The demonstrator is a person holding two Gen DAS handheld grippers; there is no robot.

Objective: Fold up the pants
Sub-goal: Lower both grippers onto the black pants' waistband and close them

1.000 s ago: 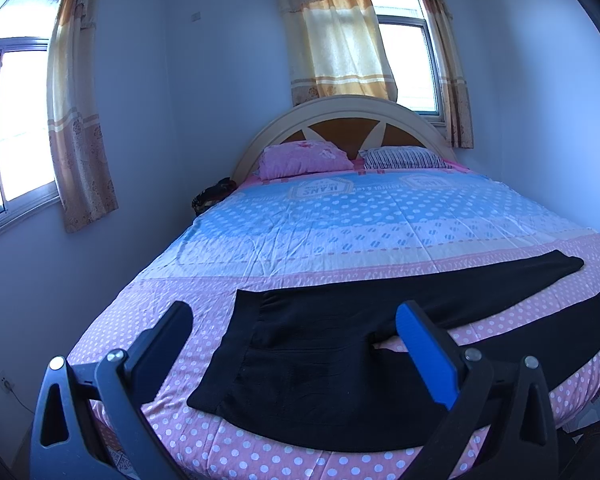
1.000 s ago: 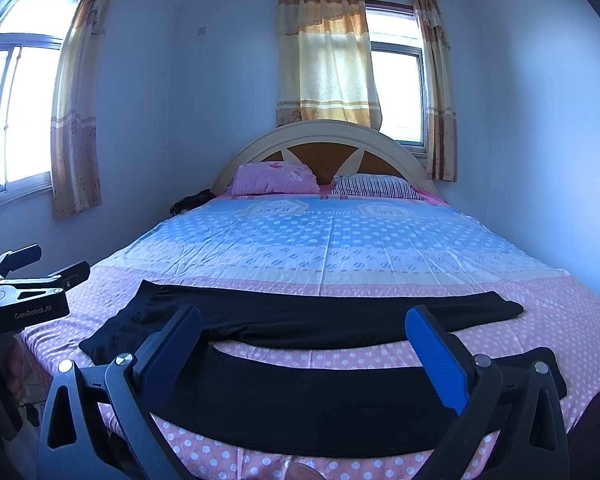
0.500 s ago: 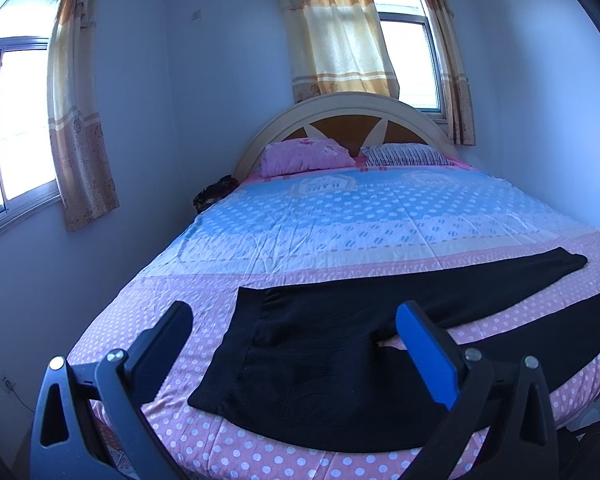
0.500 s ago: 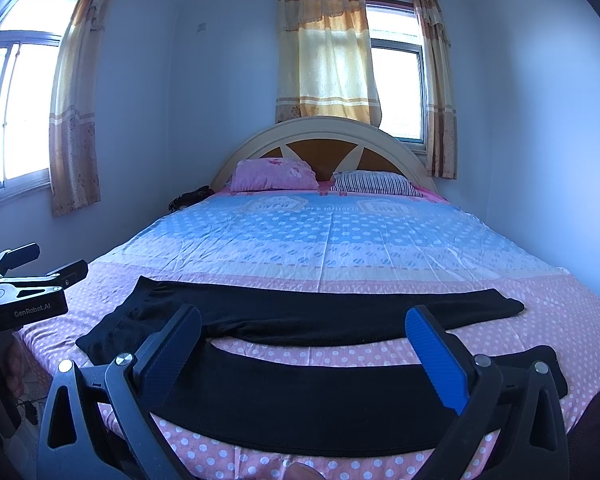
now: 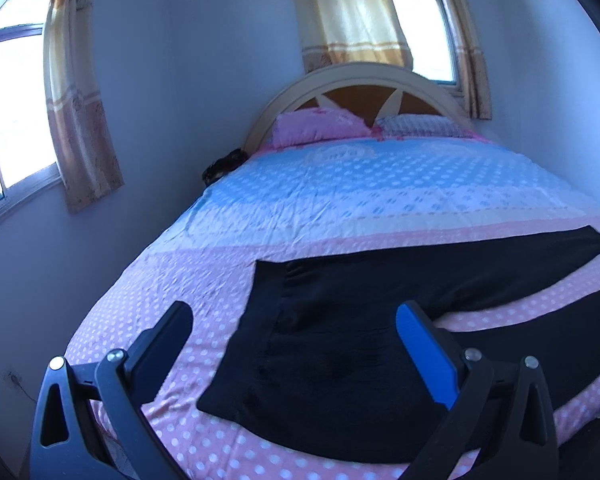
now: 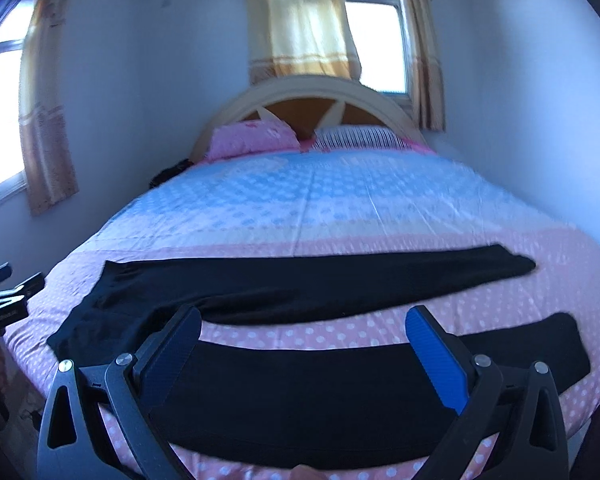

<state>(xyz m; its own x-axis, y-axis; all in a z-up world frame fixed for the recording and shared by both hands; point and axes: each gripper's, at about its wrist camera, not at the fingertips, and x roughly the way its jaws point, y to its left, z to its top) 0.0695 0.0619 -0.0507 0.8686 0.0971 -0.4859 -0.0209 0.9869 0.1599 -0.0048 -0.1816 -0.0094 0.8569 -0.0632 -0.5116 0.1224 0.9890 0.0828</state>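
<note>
Across the near end of the bed [image 5: 340,208], on its pink, white-dotted sheet, the black fabric pants [image 5: 340,344] lie flat and unfolded, waistband toward your left, both legs running out to your right. The legs are split apart, with a strip of pink sheet showing between them. Your left gripper [image 5: 296,332] hangs above the waist end with its fingers spread wide, holding nothing. Your right gripper [image 6: 304,336] hangs above the nearer leg [image 6: 340,392], also released and empty, its blue pads [image 6: 436,364] well apart. The farther leg [image 6: 340,280] stretches straight across the bed beyond it. At the headboard sit a pink pillow [image 6: 252,140] and a striped pillow [image 6: 356,138].
</note>
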